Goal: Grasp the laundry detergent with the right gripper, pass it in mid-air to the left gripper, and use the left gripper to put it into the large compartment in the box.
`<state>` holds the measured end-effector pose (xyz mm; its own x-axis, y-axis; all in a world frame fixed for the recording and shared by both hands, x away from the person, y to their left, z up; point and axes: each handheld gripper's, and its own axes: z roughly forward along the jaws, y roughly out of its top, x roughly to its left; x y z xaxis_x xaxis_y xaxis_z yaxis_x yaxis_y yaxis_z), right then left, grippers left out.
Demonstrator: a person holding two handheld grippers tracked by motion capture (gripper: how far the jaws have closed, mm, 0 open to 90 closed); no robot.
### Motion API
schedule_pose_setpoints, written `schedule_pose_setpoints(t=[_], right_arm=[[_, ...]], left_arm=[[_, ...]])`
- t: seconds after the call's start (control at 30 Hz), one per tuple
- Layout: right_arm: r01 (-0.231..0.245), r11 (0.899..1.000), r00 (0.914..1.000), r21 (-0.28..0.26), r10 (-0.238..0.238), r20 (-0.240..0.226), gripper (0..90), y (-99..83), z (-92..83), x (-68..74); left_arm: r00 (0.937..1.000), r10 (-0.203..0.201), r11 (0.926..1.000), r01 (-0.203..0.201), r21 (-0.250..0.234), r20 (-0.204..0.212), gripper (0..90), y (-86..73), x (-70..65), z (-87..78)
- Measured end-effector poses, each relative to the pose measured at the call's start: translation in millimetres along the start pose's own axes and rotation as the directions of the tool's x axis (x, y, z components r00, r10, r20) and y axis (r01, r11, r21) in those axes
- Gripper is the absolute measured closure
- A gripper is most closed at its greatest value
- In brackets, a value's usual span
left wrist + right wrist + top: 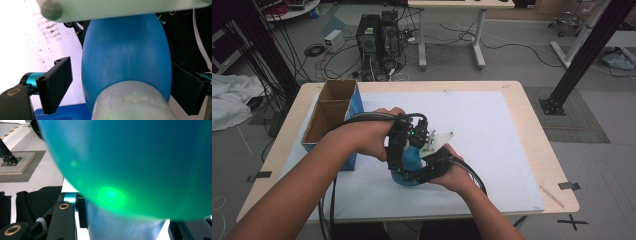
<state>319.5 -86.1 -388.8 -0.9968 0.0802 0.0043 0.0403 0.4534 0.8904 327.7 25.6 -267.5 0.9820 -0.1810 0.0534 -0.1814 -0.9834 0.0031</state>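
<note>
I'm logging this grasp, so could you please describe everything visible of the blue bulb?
The blue bulb is a smooth, egg-shaped body that looks like rubber, with a faint seam and a pale grey ribbed collar at one end. It is held above the white mat, between both hands. The right claw is shut on its neck; the left claw stands around its body, one pad clearly apart.

open cardboard box (329,112) blocking left; mat (492,135) free rightward

Blue egg-shaped bulb (410,159) with pale neck, mid-table
</note>
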Motion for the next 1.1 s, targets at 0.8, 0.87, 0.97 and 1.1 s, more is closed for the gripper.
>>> schedule_pose_setpoints(t=[0.8,0.87,0.97,1.1], right_arm=[[0.001,1.0,1.0,0.001,-0.001,-0.001,46.7,1.0,1.7,0.9],[0.003,1.0,1.0,0.0,-0.003,0.0,46.8,1.0,1.8,0.7],[0.0,1.0,1.0,0.001,0.0,-0.003,46.8,1.2,1.7,0.4],[-0.001,1.0,1.0,0.001,0.001,-0.002,46.8,1.1,2.0,0.4]], left_arm=[[0.9999,-0.012,0.9999,0.012,0.007,-0.003,24.1,-0.1,-0.4,0.8],[0.9999,-0.013,0.9999,0.013,0.006,0.0,24.5,0.0,-0.5,0.8],[0.9999,-0.01,0.9999,0.01,0.013,0.004,26.8,0.3,-0.4,0.7],[0.9999,-0.011,0.9998,0.011,0.014,0.009,27.7,0.4,-0.4,1.3]])
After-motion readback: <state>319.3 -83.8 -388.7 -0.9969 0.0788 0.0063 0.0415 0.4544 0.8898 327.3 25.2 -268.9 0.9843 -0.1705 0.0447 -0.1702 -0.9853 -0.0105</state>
